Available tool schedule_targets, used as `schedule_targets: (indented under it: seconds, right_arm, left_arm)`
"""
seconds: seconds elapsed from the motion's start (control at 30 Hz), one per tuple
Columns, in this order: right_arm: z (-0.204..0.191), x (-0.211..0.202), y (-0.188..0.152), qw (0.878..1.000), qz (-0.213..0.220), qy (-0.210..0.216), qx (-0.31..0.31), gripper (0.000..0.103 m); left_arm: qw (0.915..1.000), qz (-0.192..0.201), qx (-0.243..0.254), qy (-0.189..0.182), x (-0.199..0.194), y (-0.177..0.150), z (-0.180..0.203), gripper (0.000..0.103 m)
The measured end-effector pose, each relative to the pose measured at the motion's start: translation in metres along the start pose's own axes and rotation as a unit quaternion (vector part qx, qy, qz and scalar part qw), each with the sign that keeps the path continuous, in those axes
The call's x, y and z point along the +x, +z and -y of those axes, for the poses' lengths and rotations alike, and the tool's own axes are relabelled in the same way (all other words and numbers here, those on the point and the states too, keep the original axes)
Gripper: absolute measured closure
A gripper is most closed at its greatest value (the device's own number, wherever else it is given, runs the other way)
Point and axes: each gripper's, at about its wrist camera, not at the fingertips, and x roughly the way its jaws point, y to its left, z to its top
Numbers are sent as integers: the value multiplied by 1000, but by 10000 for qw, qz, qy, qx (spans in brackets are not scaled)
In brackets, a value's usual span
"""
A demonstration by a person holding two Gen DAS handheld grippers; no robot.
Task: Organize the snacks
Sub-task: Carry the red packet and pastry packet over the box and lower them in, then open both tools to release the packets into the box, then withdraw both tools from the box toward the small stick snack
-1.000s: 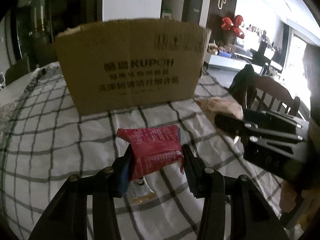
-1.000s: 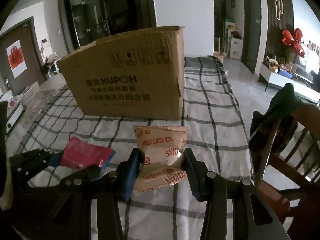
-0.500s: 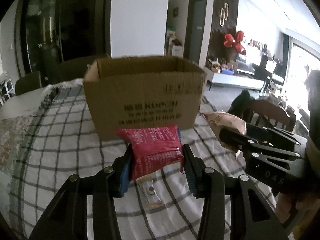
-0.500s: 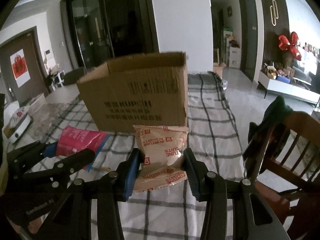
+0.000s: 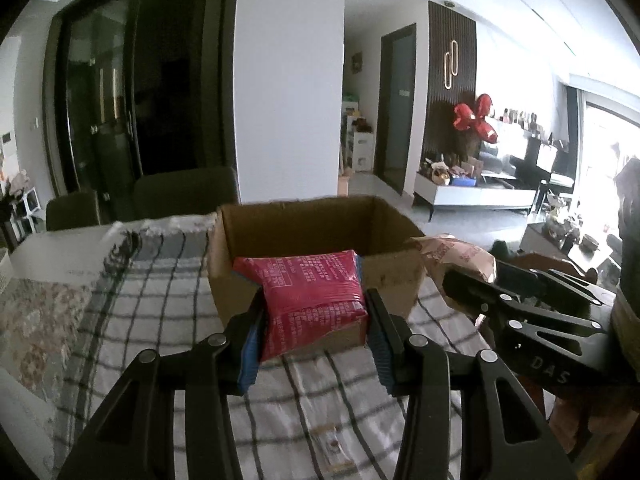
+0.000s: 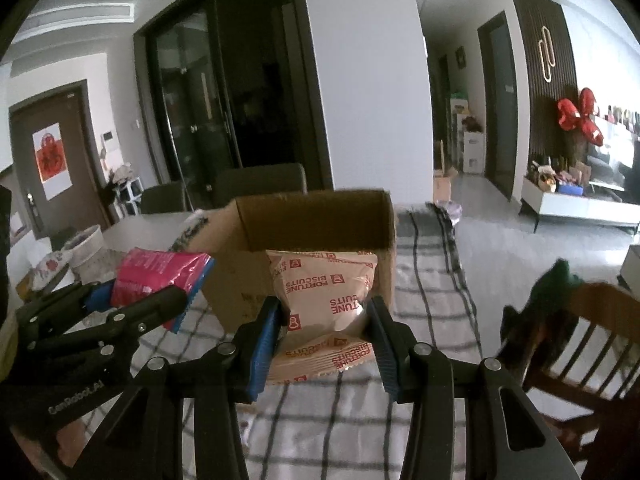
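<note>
My left gripper (image 5: 314, 320) is shut on a red snack packet (image 5: 312, 294), held in the air in front of the open cardboard box (image 5: 304, 220). My right gripper (image 6: 322, 328) is shut on a tan Fortune Biscuits packet (image 6: 324, 296), also raised in front of the box (image 6: 316, 216). In the left wrist view the right gripper (image 5: 476, 280) with its tan packet (image 5: 456, 254) is at the right. In the right wrist view the left gripper (image 6: 160, 300) with the red packet (image 6: 160, 276) is at the left. The box's inside is dark.
The box stands on a table with a checked cloth (image 5: 160, 308). A small wrapper (image 5: 330, 446) lies on the cloth below my left gripper. A wooden chair (image 6: 580, 344) with dark clothing is at the right. Dark chairs (image 5: 184, 192) stand behind the table.
Both grippers have risen with their packets, from table level to above the box's rim, so the open top of the box now shows. Both stay shut.
</note>
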Motion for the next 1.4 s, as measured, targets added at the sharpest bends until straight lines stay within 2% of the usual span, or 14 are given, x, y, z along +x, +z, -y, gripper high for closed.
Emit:
schedule_targets:
  seconds: [0.33, 0.7, 0.9, 1.0, 1.2, 1.4]
  right_arm:
    - [-3, 25, 37, 9997, 141, 50, -176, 58]
    - [-1, 75, 67, 9995, 77, -16, -303, 57]
    - [5, 100, 72, 9995, -64, -95, -308, 56]
    - [8, 107, 72, 9995, -140, -193, -217, 44]
    - [12, 96, 66, 9995, -115, -279, -128, 43]
    - [0, 65, 56, 9991, 24, -393, -145, 43]
  left_arm:
    - [9999, 123, 33, 76, 26, 41, -17, 57]
    - [9999, -46, 70, 81, 80, 67, -28, 57]
    - [9996, -203, 87, 146, 107, 74, -35, 47]
    - [9994, -161, 84, 290, 106, 75, -37, 40]
    - [9985, -66, 112, 539, 84, 65, -34, 32]
    - [9979, 29, 4, 654, 50, 51, -40, 24]
